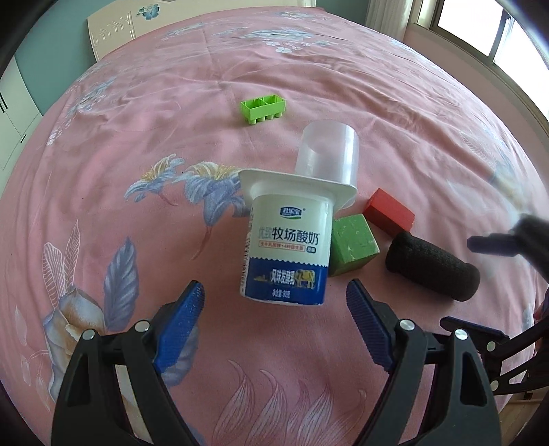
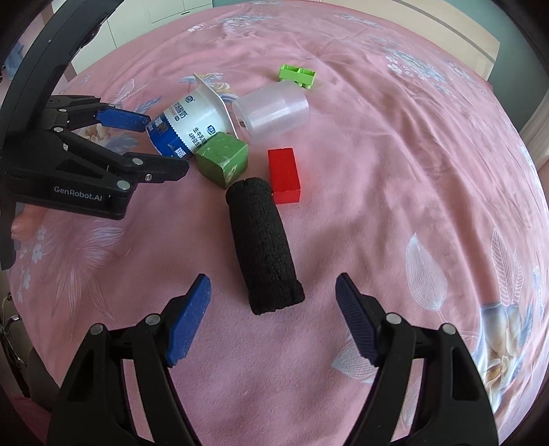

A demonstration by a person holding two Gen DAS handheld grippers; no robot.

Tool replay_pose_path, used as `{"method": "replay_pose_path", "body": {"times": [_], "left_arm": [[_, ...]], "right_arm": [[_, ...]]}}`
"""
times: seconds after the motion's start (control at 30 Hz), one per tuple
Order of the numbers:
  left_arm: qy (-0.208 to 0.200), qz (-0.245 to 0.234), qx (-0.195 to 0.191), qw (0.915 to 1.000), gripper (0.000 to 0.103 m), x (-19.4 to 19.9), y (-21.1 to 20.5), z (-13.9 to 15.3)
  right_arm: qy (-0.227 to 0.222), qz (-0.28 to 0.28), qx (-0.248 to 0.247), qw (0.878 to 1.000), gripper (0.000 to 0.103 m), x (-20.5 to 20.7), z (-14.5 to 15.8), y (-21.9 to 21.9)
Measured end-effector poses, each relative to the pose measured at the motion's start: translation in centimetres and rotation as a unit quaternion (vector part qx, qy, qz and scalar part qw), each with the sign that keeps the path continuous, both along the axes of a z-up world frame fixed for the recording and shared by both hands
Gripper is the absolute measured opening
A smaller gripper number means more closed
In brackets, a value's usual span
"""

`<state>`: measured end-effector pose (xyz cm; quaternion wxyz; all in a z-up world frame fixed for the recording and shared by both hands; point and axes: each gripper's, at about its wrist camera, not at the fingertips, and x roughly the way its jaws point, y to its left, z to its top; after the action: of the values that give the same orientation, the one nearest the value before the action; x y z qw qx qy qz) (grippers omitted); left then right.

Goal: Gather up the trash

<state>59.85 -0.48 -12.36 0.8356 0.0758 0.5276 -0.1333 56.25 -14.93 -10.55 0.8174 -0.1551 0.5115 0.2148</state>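
Note:
A white and blue yogurt cup (image 1: 286, 248) lies on its side on the pink bedspread, its base toward my left gripper (image 1: 276, 302). That gripper stands open just short of the base, nothing between its fingers. A clear plastic cup (image 1: 327, 151) lies beyond the yogurt cup's rim. A black foam roll (image 2: 264, 243) lies lengthwise ahead of my right gripper (image 2: 272, 295), which is open with the roll's near end between its fingertips, untouched. In the right wrist view the yogurt cup (image 2: 192, 125) sits at the left gripper (image 2: 164, 144).
A green cube (image 1: 351, 245) touches the yogurt cup's side, with a red block (image 1: 389, 212) behind it. A light green toy brick (image 1: 263, 109) lies farther up the bed. A white headboard (image 1: 113, 31) and a window (image 1: 480, 24) border the bed.

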Motion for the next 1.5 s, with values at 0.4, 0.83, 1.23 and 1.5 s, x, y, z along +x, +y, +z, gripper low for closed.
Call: {"method": "replay_pose_path", "body": {"times": [0.4, 0.83, 1.23, 1.5], "left_arm": [[0.012, 0.024, -0.020, 0.9994, 0.049, 2.9, -0.4, -1.5], [-0.025, 0.029, -0.013, 0.9992, 0.048, -1.3, 0.3, 4.3], [-0.116, 0.026, 0.002, 0.9929, 0.048, -9.8, -0.1, 16.2], [-0.182, 0.023, 0.014, 0.9829, 0.048, -18.3, -0.4, 24.0]], "right_arm": [[0.013, 0.005, 0.031, 0.999, 0.036, 3.3, -1.1, 1.5], [-0.014, -0.011, 0.030, 0.999, 0.035, -0.6, 3.1, 0.1], [-0.101, -0.024, 0.027, 0.994, 0.035, -8.5, 14.1, -1.2], [-0.172, -0.026, 0.029, 0.984, 0.035, -16.3, 22.7, -2.0]]}}
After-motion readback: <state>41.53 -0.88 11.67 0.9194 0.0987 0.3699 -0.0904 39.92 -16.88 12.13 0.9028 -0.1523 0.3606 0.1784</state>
